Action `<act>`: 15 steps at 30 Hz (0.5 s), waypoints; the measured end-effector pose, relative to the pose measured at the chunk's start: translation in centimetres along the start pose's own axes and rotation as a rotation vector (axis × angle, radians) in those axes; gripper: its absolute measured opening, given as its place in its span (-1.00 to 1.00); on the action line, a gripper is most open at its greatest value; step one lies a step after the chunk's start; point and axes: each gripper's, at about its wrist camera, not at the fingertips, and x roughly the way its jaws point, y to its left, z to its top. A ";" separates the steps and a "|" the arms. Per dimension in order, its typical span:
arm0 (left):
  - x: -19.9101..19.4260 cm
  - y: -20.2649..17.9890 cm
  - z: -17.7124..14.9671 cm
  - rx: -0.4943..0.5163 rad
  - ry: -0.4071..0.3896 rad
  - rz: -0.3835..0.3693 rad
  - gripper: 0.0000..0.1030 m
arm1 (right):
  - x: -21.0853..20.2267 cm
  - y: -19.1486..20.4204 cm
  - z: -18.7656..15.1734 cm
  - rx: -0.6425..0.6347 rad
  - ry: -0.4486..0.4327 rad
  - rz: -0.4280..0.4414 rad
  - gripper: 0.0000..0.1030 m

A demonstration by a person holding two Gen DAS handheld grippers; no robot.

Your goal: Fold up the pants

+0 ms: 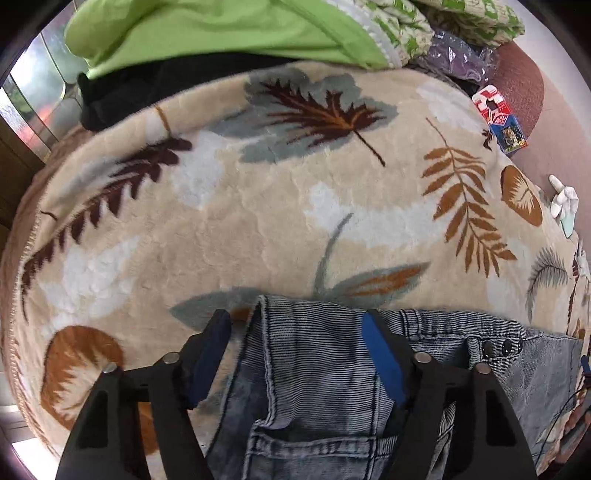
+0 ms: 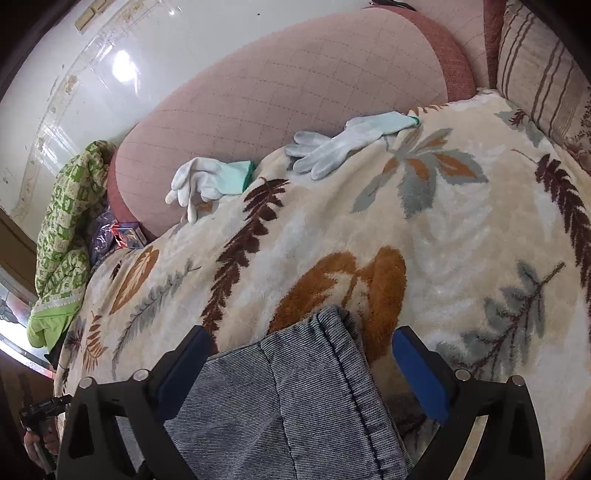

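Washed blue denim pants (image 1: 317, 369) lie on a cream leaf-patterned blanket (image 1: 258, 206). In the left wrist view the waistband end with its snap buttons (image 1: 502, 347) and a pocket lies under my left gripper (image 1: 297, 325), which is open with its blue-padded fingers on either side of a folded denim edge. In the right wrist view a leg end of the pants (image 2: 303, 391) lies between the fingers of my right gripper (image 2: 301, 343), which is open and spread wide. Neither gripper holds cloth.
Two white gloves (image 2: 207, 181) (image 2: 347, 144) lie at the blanket's far edge (image 2: 461, 206) against a pink cushion (image 2: 288, 77). A green quilt (image 1: 229, 33), a black garment (image 1: 147, 92), a plastic bag (image 1: 458, 55) and a colourful box (image 1: 502, 118) lie beyond the blanket.
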 end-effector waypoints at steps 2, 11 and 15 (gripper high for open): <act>-0.3 -0.2 -0.3 -0.003 -0.032 -0.001 0.18 | 0.1 -0.1 0.1 0.000 0.011 0.003 0.94; -0.7 -1.0 -0.9 0.036 -0.047 -0.063 -0.14 | 0.0 -1.8 0.5 0.056 0.021 0.033 0.94; -0.3 -1.1 -1.1 0.019 -0.034 -0.105 0.34 | 0.6 -1.7 0.3 0.058 0.022 0.069 0.94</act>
